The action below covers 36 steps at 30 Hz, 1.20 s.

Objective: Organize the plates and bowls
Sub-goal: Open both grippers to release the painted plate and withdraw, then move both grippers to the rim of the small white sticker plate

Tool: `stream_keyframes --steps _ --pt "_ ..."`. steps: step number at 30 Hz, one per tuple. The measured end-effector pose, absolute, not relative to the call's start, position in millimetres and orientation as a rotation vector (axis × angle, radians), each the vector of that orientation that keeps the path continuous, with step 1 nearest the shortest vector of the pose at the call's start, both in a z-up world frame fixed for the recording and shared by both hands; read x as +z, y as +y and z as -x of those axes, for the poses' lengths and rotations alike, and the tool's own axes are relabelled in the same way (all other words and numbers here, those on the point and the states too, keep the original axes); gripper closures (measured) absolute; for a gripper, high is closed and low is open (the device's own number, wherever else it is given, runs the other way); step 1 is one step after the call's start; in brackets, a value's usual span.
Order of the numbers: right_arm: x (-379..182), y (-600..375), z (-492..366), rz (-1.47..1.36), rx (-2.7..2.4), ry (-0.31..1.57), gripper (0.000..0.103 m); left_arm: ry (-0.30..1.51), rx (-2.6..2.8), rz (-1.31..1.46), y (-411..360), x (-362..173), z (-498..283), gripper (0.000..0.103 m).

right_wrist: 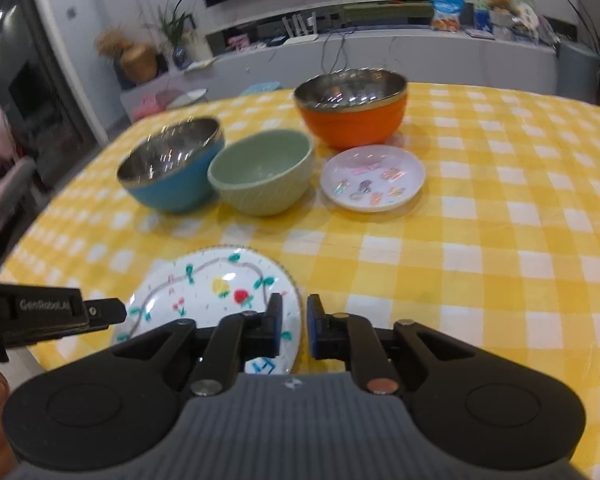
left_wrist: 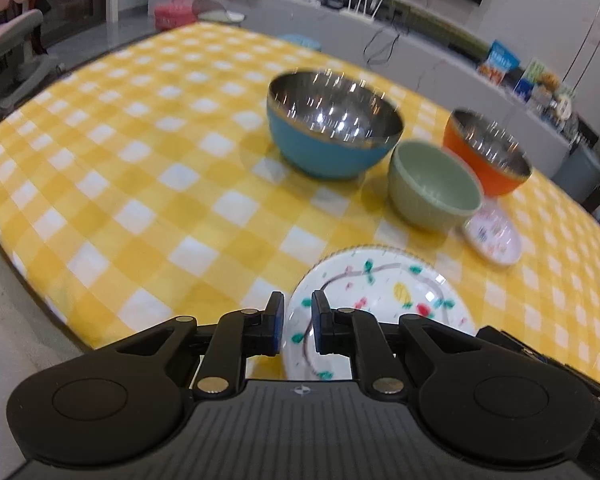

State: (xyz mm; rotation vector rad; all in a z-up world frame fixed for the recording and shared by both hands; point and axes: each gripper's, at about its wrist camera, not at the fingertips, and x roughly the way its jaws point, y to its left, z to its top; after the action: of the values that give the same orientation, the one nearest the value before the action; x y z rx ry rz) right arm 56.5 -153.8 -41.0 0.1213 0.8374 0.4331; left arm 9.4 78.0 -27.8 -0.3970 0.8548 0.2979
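Both grippers at the painted plate's opposite rims, neither gripping yet.

The painted plate [right_wrist: 216, 300] lies near the table's near edge; left gripper [left_wrist: 296, 326] and right gripper [right_wrist: 294, 326] hover slightly parted, holding nothing. Next likely: pinch a rim and carry it toward the small plate [right_wrist: 374, 178], over clear cloth right of the bowls.

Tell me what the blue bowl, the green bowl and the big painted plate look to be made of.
Blue bowl: likely steel inside, mirror-bright with light streaks, and a matte blue coated or plastic shell.
Green bowl: probably ceramic or melamine, thick-walled with a soft, even sheen.
Big painted plate: glossy white, likely glazed ceramic or melamine, with sharp highlights over the painted pattern.
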Motion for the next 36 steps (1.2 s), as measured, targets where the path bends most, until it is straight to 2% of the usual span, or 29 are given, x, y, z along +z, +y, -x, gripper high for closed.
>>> stream_keyframes --steps 5,8,12,29,36 --pt "-35 -176 -67 -0.218 0.355 0.825 0.083 0.781 0.144 0.448 64 -16 -19 0.084" --pt "-33 -188 -76 -0.27 0.312 0.835 0.075 0.759 0.069 0.451 48 -13 -33 0.081" --pt "-32 -200 -87 -0.301 0.261 0.842 0.072 0.745 0.012 0.46 30 -11 -56 0.077" --pt "-49 -228 -164 -0.427 0.221 0.857 0.071 0.78 0.047 0.655 16 -55 -130 0.076" --pt "-64 -224 -186 -0.422 0.21 0.876 0.073 0.803 0.057 0.634 7 -65 -145 0.076"
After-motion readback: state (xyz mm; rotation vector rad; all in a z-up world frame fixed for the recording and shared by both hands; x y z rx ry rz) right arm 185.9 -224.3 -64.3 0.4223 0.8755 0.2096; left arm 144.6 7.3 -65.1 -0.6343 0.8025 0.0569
